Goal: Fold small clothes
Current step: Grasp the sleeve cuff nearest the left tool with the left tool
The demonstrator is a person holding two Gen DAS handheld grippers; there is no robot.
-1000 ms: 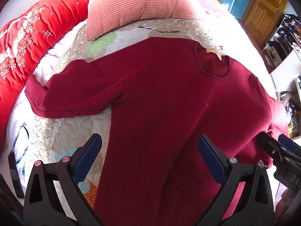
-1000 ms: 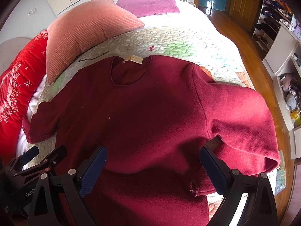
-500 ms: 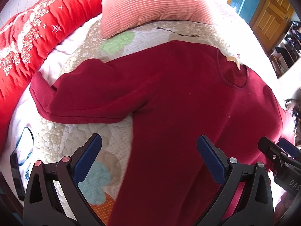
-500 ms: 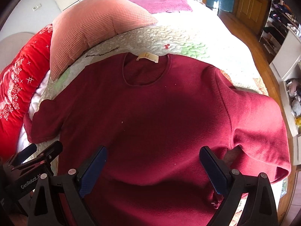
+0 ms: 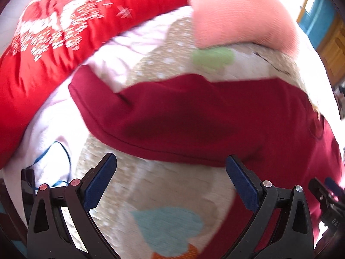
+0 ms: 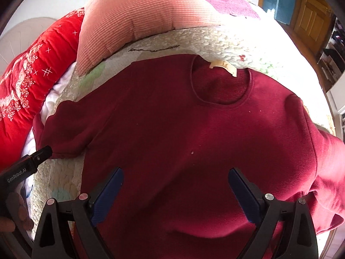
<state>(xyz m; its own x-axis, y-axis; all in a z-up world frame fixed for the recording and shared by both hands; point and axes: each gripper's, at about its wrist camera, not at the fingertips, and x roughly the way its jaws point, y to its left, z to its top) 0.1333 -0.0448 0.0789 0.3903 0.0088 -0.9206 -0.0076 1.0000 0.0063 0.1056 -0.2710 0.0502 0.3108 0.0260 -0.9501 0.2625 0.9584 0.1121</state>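
Observation:
A dark red long-sleeved sweater [image 6: 183, 133] lies flat on the quilted bed, neck with a tan label [image 6: 224, 67] at the far side. Its left sleeve [image 5: 172, 118] stretches out to the left, cuff on the white sheet. My left gripper [image 5: 171, 172] is open and empty, hovering over the quilt just below that sleeve; the view is motion-blurred. It also shows at the left edge of the right wrist view [image 6: 32, 161], near the sleeve's cuff. My right gripper [image 6: 175, 185] is open and empty above the sweater's lower body. The right sleeve [image 6: 327, 172] lies bunched at the right.
A pink ribbed pillow [image 6: 138, 21] and a red embroidered bolster [image 6: 32, 75] lie along the far and left sides. The patterned quilt [image 5: 168, 194] covers the bed. A blue cord [image 5: 56, 157] lies on the white sheet at left. A wooden door [image 6: 310, 15] and shelves stand at right.
My left gripper has swung left, off the sweater's body to the quilt below the left sleeve. My right gripper has moved forward and left over the sweater's body. Both stay open.

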